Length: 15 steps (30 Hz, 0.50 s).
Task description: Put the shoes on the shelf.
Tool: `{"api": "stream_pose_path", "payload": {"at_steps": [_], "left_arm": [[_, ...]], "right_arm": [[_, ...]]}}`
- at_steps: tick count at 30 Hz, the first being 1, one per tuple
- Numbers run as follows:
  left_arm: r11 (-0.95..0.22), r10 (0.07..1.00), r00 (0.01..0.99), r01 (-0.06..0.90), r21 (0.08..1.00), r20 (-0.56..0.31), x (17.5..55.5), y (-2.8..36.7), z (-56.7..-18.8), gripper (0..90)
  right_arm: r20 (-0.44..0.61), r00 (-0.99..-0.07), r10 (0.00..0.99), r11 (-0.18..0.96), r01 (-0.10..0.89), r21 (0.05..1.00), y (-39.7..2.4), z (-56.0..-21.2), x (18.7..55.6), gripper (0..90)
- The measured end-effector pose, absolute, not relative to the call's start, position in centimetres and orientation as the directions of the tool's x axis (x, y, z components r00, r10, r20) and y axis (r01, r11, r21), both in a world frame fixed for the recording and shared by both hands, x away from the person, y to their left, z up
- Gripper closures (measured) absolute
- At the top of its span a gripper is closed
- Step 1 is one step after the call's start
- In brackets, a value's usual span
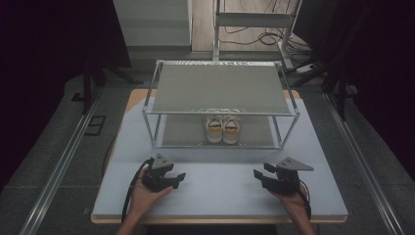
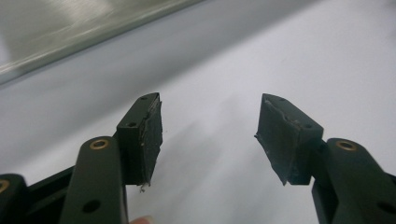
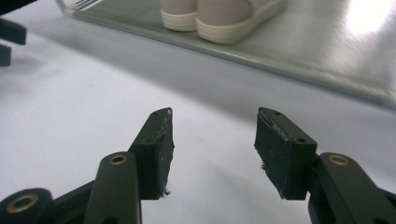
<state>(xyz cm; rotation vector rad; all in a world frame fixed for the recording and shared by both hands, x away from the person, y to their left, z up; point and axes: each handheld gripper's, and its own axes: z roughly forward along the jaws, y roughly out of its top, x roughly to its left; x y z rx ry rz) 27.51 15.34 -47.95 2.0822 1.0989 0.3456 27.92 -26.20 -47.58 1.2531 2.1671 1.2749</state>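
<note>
— Sitting on the lower shelf of the rack (image 1: pixel 161 88), toward the far edge of the tabletop (image 1: pixel 220 196), the pair of shoes (image 1: pixel 222 128) is what we are working around; heels face us, side by side and touching.

— And our grippers?

— Both lie low near the near edge of the tabletop, well apart from the shoes. The left gripper (image 1: pixel 182 176) is toward the near left corner, the right gripper (image 1: pixel 256 174) toward the near right corner. Their tips point inward at each other.

— Jaws?

— Spread on both, nothing between them. In the left gripper view (image 2: pixel 209 135) we see bare tabletop between the pads and the rack's lower rail across the top. In the right gripper view (image 3: pixel 215 140) the shoe heels (image 3: pixel 219 18) sit beyond the rail.

— So how do we do this well?

— We judge the shoes are placed and we are clear of the rack. If we go back in, we should come in level under the upper shelf, keep off the front rail, and take one heel each.
</note>
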Motion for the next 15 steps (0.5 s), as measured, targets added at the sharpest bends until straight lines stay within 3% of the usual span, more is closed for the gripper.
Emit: {"api": "stream_pose_path", "payload": {"at_steps": [10, 15], "left_arm": [[-0.312, 0.817, 0.563, 0.611, 0.728, -0.123, 27.6, 16.9, -48.0, 38.2], [-0.325, 0.829, 0.552, 0.607, 0.725, -0.090, 27.6, 17.3, -48.2, 33.9]], "right_arm": [[0.158, -0.528, 0.834, 0.184, 0.536, 0.824, -27.7, -48.7, 27.1, 44.6], [0.139, -0.529, 0.837, 0.196, 0.527, 0.827, -27.5, -48.7, 27.1, 36.5]]}}
